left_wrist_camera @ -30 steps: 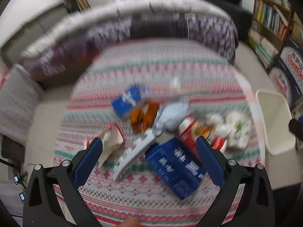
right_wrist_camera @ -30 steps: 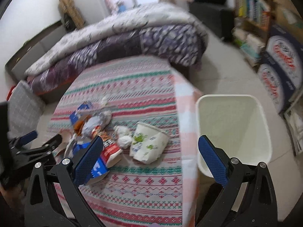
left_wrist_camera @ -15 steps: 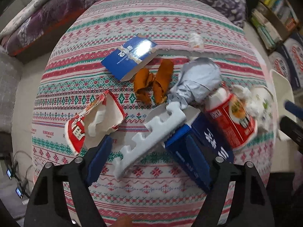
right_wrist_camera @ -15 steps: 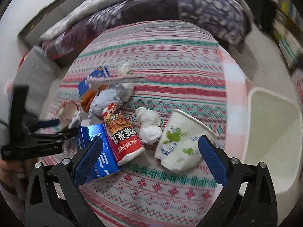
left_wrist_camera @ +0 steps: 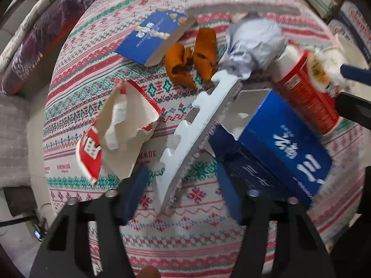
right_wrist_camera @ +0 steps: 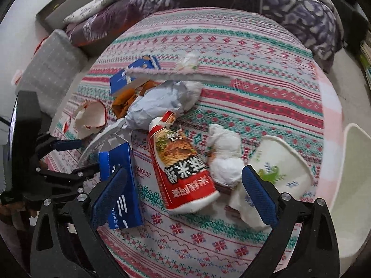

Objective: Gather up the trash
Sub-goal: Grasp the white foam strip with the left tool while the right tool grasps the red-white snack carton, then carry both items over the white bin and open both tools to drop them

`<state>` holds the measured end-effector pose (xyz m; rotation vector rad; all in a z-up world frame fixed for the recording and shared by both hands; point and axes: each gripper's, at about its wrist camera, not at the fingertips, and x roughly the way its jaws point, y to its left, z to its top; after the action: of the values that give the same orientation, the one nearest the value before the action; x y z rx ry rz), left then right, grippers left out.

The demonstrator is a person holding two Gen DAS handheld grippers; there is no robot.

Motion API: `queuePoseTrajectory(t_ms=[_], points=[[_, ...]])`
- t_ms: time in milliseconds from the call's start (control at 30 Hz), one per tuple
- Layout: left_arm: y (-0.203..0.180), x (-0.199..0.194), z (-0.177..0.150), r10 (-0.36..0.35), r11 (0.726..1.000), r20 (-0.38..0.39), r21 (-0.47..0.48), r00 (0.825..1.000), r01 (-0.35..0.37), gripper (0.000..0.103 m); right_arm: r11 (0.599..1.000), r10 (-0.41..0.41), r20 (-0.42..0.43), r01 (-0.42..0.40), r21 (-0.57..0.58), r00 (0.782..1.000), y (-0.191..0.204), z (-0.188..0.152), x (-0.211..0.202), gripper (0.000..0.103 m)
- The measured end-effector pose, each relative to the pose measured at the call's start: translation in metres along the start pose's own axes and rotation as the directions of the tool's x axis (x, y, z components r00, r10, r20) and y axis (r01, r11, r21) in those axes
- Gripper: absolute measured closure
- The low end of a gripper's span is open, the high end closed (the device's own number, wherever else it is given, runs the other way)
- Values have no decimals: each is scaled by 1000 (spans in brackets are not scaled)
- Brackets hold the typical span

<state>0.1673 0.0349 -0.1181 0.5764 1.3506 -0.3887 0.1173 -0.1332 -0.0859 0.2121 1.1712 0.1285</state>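
Trash lies on a patterned cloth (left_wrist_camera: pixel 92 46). My left gripper (left_wrist_camera: pixel 183 192) is open, its fingers on either side of the lower end of a white foam strip (left_wrist_camera: pixel 185 134). Around it lie a torn red-and-white cup (left_wrist_camera: pixel 118 125), a big blue carton (left_wrist_camera: pixel 278 143), orange peel (left_wrist_camera: pixel 192 58), a grey crumpled bag (left_wrist_camera: pixel 252 44) and a flat blue box (left_wrist_camera: pixel 153 37). My right gripper (right_wrist_camera: pixel 185 197) is open, low over a red noodle cup (right_wrist_camera: pixel 180 162) lying on its side. White tissue (right_wrist_camera: pixel 225 155) and a white paper cup (right_wrist_camera: pixel 276 164) lie to its right.
A white bin (right_wrist_camera: pixel 354 197) stands on the floor past the cloth's right edge. A purple quilt (right_wrist_camera: pixel 208 0) lies behind the cloth, a grey cushion (right_wrist_camera: pixel 51 69) at the left. A long grey strip (right_wrist_camera: pixel 176 75) lies behind the pile.
Both grippers have moved down closer to the trash. My left gripper has narrowed around the foam strip's end. My right gripper has come over the red noodle cup.
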Motion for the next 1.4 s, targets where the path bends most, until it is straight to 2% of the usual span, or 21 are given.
queuePoseTrajectory(t_ms=[33, 67, 100, 133, 167, 200, 233, 267, 300, 467, 700, 867, 967, 1000, 1100, 1233, 1400], points=[[0, 3, 0, 6, 1000, -7, -4, 1000, -6, 62, 1000, -8, -2, 8, -15, 1000, 3, 0, 3, 11], [1, 4, 0, -5, 1000, -9, -14, 1000, 5, 65, 999, -17, -9, 17, -32, 1000, 6, 0, 7, 13], [3, 2, 0, -21, 999, -3, -30, 1000, 21, 78, 999, -23, -19, 22, -43, 1000, 8, 0, 10, 19], [5, -1, 0, -30, 998, 4, -49, 1000, 30, 87, 998, -31, -25, 30, -51, 999, 9, -1, 13, 26], [8, -6, 1, -46, 997, 21, -69, 999, 47, 88, 997, -53, -15, 52, -62, 998, 11, 0, 14, 28], [11, -11, 1, -61, 995, 36, -81, 997, 63, 89, 996, -59, -3, 59, -71, 998, 12, 0, 12, 39], [13, -17, 2, -78, 992, 57, -97, 995, 83, 90, 996, -39, 1, 39, -77, 999, 14, 1, 11, 62], [16, -24, 3, -89, 989, 77, -110, 993, 97, 90, 998, 7, -13, -8, -68, 1000, 14, 1, 10, 65], [18, -31, 4, -100, 986, 101, -126, 990, 113, 90, 998, 14, -11, -14, -59, 1000, 14, 1, 9, 66], [29, -61, 8, -113, 971, 196, -188, 974, 150, 90, 999, 2, 12, -2, -50, 1000, 14, -2, 3, 69], [36, -88, 4, -119, 937, 288, -283, 950, 203, 90, 999, 50, 155, -51, 5, 987, 16, 6, -33, 69], [31, -90, 14, -104, 918, 336, -329, 936, 220, 90, 998, 27, 236, -40, 50, 971, 10, 10, -50, 69], [26, -91, 14, -124, 878, 385, -387, 915, 282, 90, 997, 2, 276, -24, 76, 961, 6, 9, -59, 69], [22, -91, 13, -124, 872, 388, -396, 913, 287, 90, 996, -6, 289, -20, 86, 957, 3, 9, -61, 69], [4, -94, 16, -94, 880, 410, -392, 907, 268, 90, 994, -24, 314, -11, 112, 949, -4, 8, -68, 69], [-12, -105, 22, -85, 885, 458, -373, 885, 278, 90, 991, -53, 338, 8, 134, 940, -15, 4, -77, 69], [-29, -107, 30, -81, 890, 467, -364, 880, 275, 90, 983, -92, 353, 28, 181, 931, -34, -1, -86, 69]])
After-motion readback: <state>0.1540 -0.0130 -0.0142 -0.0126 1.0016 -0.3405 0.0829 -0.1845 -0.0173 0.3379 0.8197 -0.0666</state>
